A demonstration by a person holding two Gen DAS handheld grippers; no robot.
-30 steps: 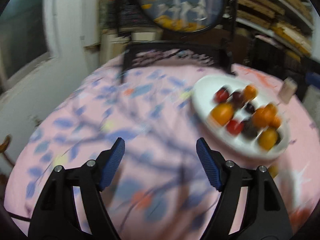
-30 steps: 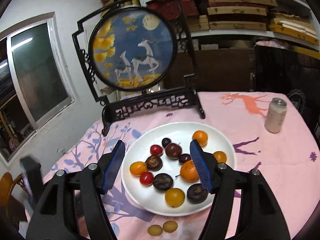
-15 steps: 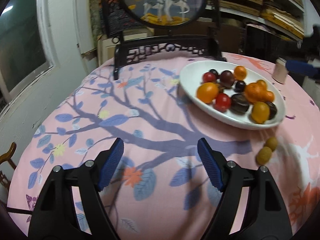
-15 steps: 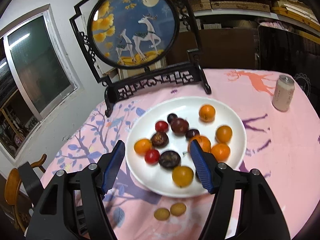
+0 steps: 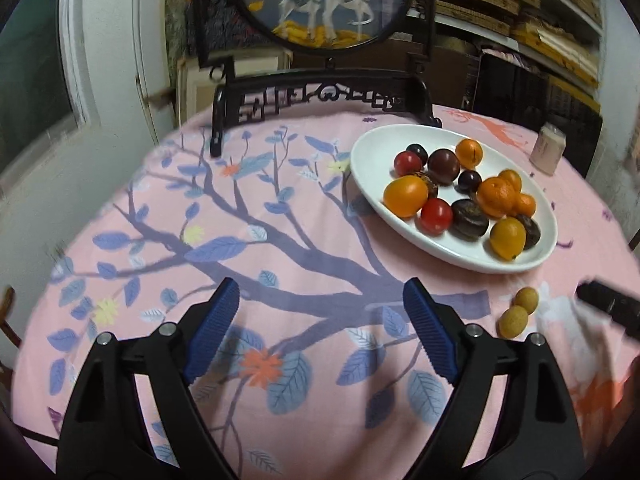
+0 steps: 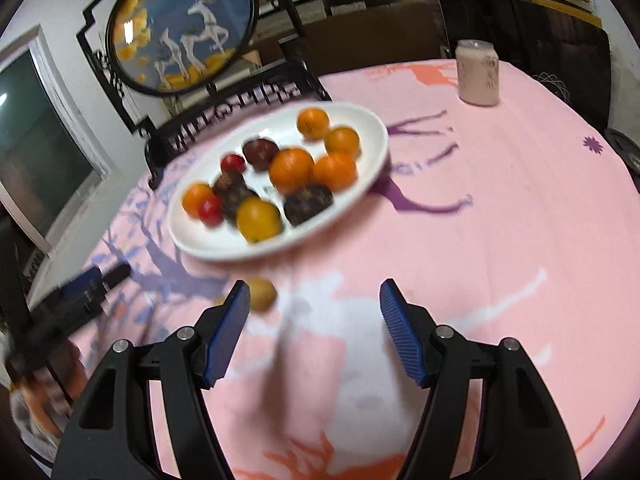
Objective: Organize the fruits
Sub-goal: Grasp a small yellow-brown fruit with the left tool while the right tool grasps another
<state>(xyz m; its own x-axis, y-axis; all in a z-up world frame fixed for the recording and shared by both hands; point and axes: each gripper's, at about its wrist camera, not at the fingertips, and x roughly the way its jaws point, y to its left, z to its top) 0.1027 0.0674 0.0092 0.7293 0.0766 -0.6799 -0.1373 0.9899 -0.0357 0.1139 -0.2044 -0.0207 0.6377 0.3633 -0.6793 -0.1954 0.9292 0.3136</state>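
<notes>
The fruits sit mostly on a white oval plate (image 5: 452, 254), in the upper right of my left view and the upper left-centre of my right view (image 6: 360, 128): oranges (image 5: 496, 197), an orange-yellow tomato (image 5: 405, 196), red cherry tomatoes (image 5: 436, 215) and dark plums (image 5: 470, 219), packed close and touching one another. Two small tan fruits (image 5: 519, 312) lie off the plate on the tabletop (image 5: 280, 240), touching each other, just below the plate's near rim at the right of my left view; in my right view one of them (image 6: 261, 294) shows, blurred, just beside my left-hand fingertip. My left tongs (image 5: 320, 332) hover wide open over the pink tree-print cloth, holding nothing. My right tongs (image 6: 314, 330) are also wide open and hold nothing, low in the frame over the cloth. Behind the plate stands a round deer screen (image 5: 324, 4) in a black carved stand. A pale can (image 6: 478, 72) stands upright at the upper right, well apart from the plate.
</notes>
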